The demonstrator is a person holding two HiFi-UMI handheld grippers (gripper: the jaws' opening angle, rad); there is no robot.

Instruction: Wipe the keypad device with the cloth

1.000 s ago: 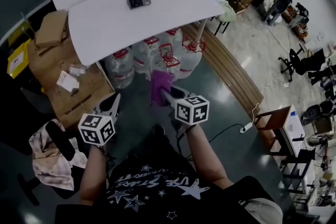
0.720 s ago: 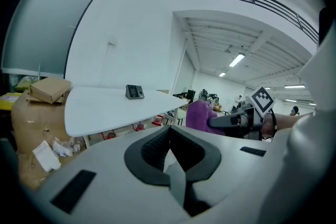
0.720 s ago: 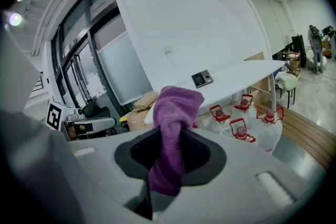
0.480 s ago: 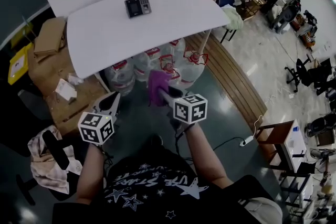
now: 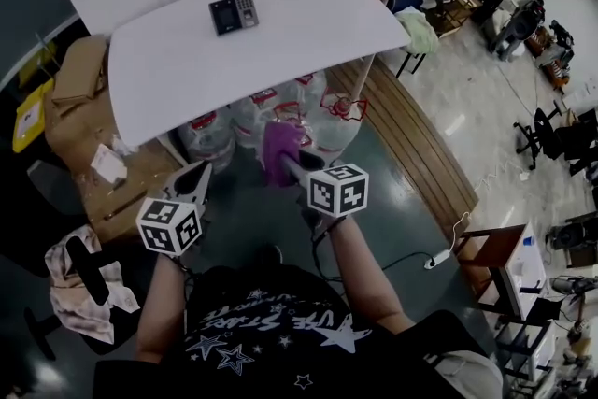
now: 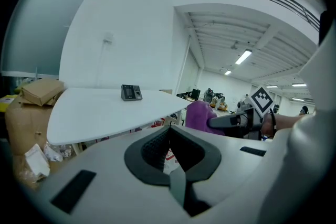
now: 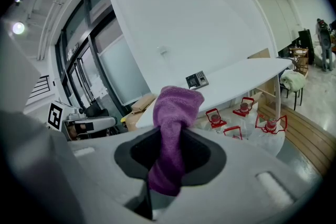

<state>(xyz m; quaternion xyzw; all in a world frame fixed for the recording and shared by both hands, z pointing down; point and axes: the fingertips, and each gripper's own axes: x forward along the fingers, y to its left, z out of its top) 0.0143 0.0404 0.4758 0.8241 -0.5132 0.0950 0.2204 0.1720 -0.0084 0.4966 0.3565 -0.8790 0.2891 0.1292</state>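
Right gripper view: our right gripper (image 7: 169,157) had its jaws clamped on the purple cloth (image 7: 176,105), bunched end sticking out ahead. Left gripper (image 6: 170,150) jaws were together, holding nothing. Keypad device (image 7: 197,80) lay on the white bench (image 7: 247,73), well apart from both. We judged this the approach; next move called for bringing the cloth onto the device's face.

The left gripper (image 5: 198,173), held forward, has its jaws together and empty. The right gripper (image 5: 288,165), level beside it, clamps the cloth (image 5: 277,143).
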